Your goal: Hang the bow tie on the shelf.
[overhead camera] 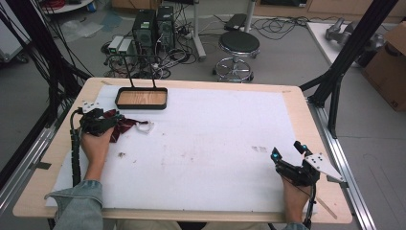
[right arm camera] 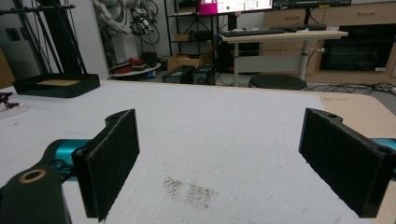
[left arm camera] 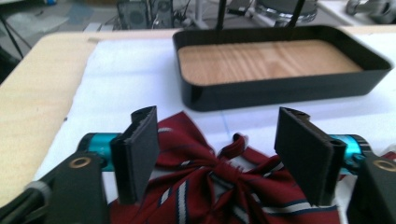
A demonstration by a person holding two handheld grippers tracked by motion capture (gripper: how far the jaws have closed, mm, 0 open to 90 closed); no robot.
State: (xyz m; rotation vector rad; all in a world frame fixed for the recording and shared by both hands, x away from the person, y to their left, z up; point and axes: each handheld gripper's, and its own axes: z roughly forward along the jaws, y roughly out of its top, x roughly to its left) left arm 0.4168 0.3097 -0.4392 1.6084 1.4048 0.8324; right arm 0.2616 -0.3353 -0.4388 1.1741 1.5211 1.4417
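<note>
A dark red striped bow tie (left arm camera: 219,184) lies on the white mat at the table's far left, and its white strap (overhead camera: 146,127) trails to the right. My left gripper (left arm camera: 217,116) is open, one jaw on each side of the bow's knot, low over the cloth. From above, the left gripper (overhead camera: 107,123) covers part of the bow tie (overhead camera: 123,127). A black tray (left arm camera: 280,88) with a wooden bottom stands empty just beyond it. My right gripper (overhead camera: 287,151) rests open near the table's front right, nothing between its jaws; the right gripper (right arm camera: 222,121) faces bare mat.
The white mat (overhead camera: 215,143) covers most of the wooden table and carries a grey smudge (right arm camera: 191,189). Two thin black posts rise behind the tray (overhead camera: 141,98). On the floor beyond stand a stool (overhead camera: 238,48) and computer cases (overhead camera: 153,28). Black frame legs flank the table.
</note>
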